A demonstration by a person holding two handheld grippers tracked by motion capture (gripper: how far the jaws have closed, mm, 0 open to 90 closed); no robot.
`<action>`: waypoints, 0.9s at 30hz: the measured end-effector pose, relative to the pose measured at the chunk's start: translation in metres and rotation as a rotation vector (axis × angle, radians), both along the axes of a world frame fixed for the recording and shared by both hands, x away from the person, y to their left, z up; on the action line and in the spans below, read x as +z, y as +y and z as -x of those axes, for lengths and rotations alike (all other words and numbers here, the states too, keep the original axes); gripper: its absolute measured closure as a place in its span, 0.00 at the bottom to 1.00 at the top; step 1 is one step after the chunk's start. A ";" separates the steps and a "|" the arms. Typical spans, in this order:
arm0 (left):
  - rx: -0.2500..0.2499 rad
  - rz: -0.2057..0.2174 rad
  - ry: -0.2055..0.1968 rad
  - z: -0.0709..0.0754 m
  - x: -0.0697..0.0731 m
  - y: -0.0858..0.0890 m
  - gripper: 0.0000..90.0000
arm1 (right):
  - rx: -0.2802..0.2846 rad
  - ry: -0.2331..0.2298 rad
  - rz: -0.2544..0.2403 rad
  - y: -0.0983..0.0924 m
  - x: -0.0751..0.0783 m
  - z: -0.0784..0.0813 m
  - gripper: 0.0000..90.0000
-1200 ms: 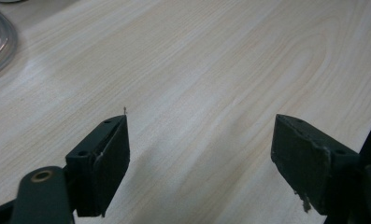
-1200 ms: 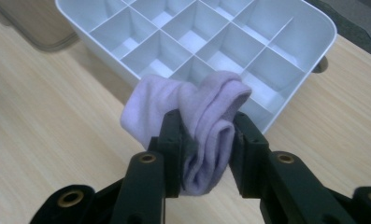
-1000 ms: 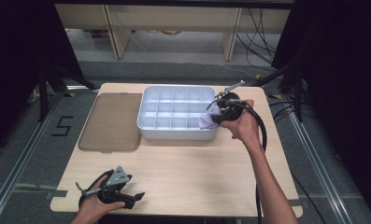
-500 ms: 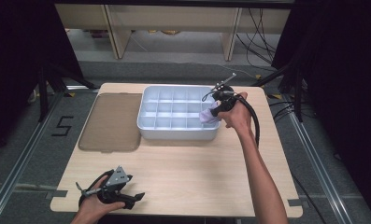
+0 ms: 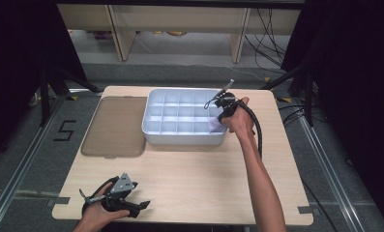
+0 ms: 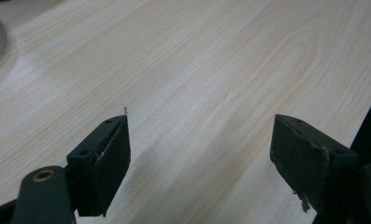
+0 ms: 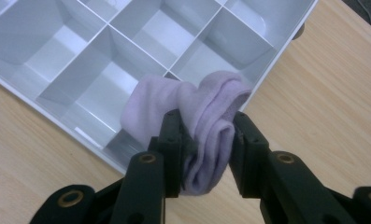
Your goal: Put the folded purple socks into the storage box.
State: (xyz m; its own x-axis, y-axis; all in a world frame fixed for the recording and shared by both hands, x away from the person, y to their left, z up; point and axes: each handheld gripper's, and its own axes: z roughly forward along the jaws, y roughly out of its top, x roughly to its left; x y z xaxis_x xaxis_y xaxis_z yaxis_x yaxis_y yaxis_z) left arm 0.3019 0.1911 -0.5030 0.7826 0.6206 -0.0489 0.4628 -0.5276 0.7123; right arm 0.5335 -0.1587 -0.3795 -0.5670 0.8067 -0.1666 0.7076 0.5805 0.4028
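Note:
A white tray (image 5: 154, 129) divided into several compartments stands at the back middle of the wooden table. My right gripper (image 5: 217, 122) hovers over the tray's near right corner, shut on a rolled lilac cloth (image 5: 214, 125). In the right gripper view the lilac cloth (image 7: 206, 112) bulges between the jaws of my right gripper (image 7: 205, 154), above the corner compartment of the tray (image 7: 272, 58). My left gripper (image 5: 140, 207) rests at the table's front left in a hand, open. In the left gripper view, my left gripper (image 6: 199, 158) has only bare wood between its wide-apart jaws.
A flat brownish translucent lid (image 5: 115, 126) lies on the table left of the tray. The right gripper's black cable (image 5: 257, 130) loops beside the forearm. Past the table's far edge stand shelf legs (image 5: 118, 34); dark curtains flank both sides.
My right gripper has moved with the lilac cloth toward the tray and lower, now over its near right corner. The left gripper has stayed put.

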 end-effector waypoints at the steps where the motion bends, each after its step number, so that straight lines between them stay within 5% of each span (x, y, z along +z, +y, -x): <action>1: 0.006 0.001 -0.001 0.000 0.000 0.000 0.22 | -0.002 0.000 -0.003 0.000 -0.002 -0.001 0.77; 3: 0.021 0.000 0.003 0.000 -0.001 0.000 0.22 | 0.006 0.021 -0.006 0.001 -0.007 -0.003 0.77; 4: 0.028 -0.001 0.010 0.001 -0.001 0.000 0.22 | 0.001 0.010 0.041 0.003 -0.006 -0.003 0.77; 9: 0.013 -0.005 0.004 0.001 -0.001 -0.002 0.22 | 0.007 -0.005 0.088 0.009 -0.012 -0.003 0.77; 27: 0.012 -0.008 0.008 0.001 -0.001 -0.001 0.22 | 0.025 0.000 0.147 0.018 -0.026 -0.008 0.77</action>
State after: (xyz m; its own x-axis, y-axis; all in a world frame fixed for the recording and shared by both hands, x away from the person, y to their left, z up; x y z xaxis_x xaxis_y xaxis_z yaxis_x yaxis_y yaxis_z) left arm 0.3012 0.1897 -0.5044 0.7750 0.6300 -0.0504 0.4748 -0.5278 0.7043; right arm 0.5413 -0.1408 -0.4059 -0.5867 0.7593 -0.2815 0.6922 0.6507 0.3123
